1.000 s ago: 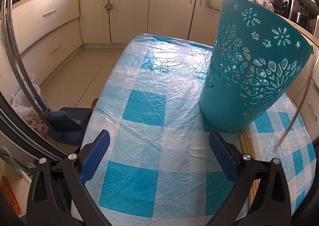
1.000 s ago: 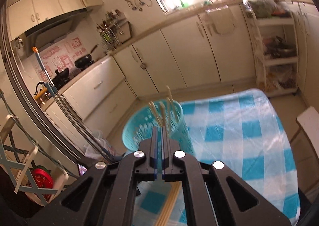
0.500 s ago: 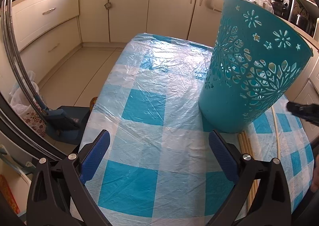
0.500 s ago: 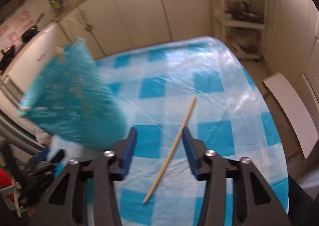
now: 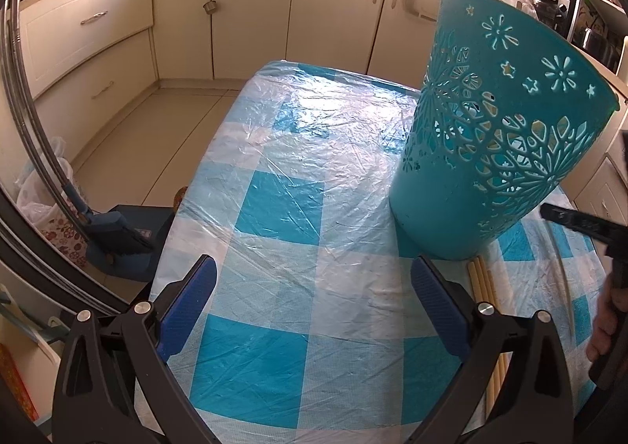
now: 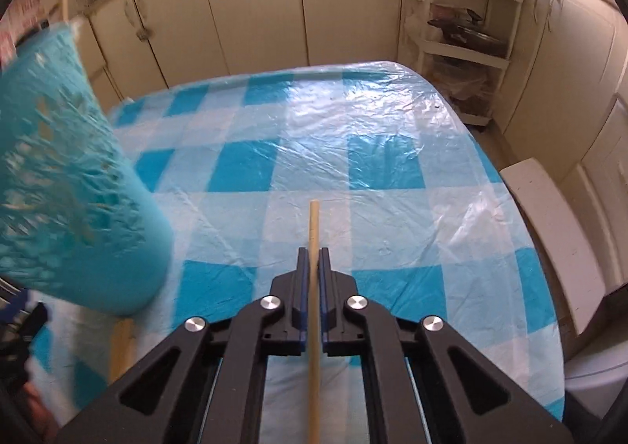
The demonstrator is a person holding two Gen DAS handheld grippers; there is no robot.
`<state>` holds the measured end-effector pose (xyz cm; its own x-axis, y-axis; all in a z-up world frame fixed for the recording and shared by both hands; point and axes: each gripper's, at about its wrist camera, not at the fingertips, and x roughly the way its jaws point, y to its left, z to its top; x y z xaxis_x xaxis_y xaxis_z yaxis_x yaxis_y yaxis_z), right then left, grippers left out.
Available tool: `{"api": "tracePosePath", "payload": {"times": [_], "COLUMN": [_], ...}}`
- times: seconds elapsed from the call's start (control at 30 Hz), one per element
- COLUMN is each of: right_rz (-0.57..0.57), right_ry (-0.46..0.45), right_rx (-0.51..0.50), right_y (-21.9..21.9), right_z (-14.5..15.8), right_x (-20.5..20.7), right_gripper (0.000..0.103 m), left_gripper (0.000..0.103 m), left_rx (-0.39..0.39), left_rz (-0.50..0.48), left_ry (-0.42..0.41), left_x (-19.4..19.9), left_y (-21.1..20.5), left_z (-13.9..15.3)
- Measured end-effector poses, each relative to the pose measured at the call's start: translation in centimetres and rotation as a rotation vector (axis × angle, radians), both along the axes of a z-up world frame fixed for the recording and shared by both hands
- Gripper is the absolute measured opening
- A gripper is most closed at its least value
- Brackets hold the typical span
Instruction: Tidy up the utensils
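A teal cut-out basket (image 5: 494, 138) stands upright on the blue-and-white checked table; it also shows blurred in the right wrist view (image 6: 66, 177), with a chopstick tip poking above its rim. Several wooden chopsticks (image 5: 484, 287) lie on the cloth at its base, also seen in the right wrist view (image 6: 121, 342). My right gripper (image 6: 313, 253) is shut on a single wooden chopstick (image 6: 314, 228), low over the table. My left gripper (image 5: 312, 275) is open and empty, low over the table left of the basket. The right gripper's fingers (image 5: 577, 222) show at the right edge.
The table's plastic-covered cloth (image 5: 298, 153) ends at rounded edges. Cream kitchen cabinets (image 5: 251, 4) line the far walls. A blue dustpan and brush (image 5: 117, 244) sit on the floor left of the table. A white shelf rack (image 6: 459, 32) and white bench (image 6: 549, 224) stand to the right.
My right gripper swung down from above the basket to the table, opened around a lying chopstick, and has now closed on it. The left gripper has stayed still.
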<state>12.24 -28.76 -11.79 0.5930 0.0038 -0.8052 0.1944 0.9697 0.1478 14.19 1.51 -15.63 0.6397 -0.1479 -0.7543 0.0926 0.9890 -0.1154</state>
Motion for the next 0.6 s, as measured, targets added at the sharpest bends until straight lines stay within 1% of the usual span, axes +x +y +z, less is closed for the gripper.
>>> {"api": "tracePosePath", "payload": {"times": [0.07, 0.13, 0.17, 0.2, 0.27, 0.33, 0.4, 0.47, 0.53, 0.6], "right_rz": [0.006, 0.020, 0.033, 0.043, 0.071, 0.104, 0.127, 0.136, 0.136, 0.130], "right_ry": [-0.058, -0.147, -0.204, -0.245, -0.350, -0.440, -0.524, -0.597, -0.622, -0.620], "right_rx": [0.060, 0.115, 0.157, 0.186, 0.230, 0.264, 0.268, 0.262, 0.244, 0.223], "right_y": [-0.1, 0.1, 0.2, 0.4, 1.2, 2.4, 3.9, 5.7, 6.9, 8.2], "right_z": [2.1, 5.6, 7.8, 9.2, 12.8, 15.2, 17.1, 18.1, 18.0, 17.0], "right_x": [-1.0, -1.8, -2.1, -2.2, -2.0, -1.2, -0.2, 1.3, 2.5, 4.0], "right_gripper": [0.006, 0.005, 0.005, 0.005, 0.006, 0.006, 0.006, 0.006, 0.006, 0.006], "left_gripper": [0.095, 0.095, 0.095, 0.095, 0.095, 0.095, 0.095, 0.095, 0.095, 0.095], "left_rx": [0.001, 0.002, 0.003, 0.004, 0.005, 0.004, 0.001, -0.003, -0.009, -0.013], "left_rz": [0.001, 0.001, 0.001, 0.002, 0.003, 0.006, 0.007, 0.008, 0.010, 0.011], "left_ry": [0.001, 0.002, 0.002, 0.003, 0.004, 0.005, 0.005, 0.005, 0.004, 0.003], "left_x": [0.0, 0.1, 0.1, 0.1, 0.1, 0.1, 0.1, 0.1, 0.1, 0.1], "left_y": [0.0, 0.0, 0.0, 0.0, 0.1, 0.1, 0.2, 0.3, 0.4, 0.5], "left_z": [0.0, -0.1, -0.1, -0.1, -0.2, -0.2, -0.2, -0.2, -0.3, -0.3]}}
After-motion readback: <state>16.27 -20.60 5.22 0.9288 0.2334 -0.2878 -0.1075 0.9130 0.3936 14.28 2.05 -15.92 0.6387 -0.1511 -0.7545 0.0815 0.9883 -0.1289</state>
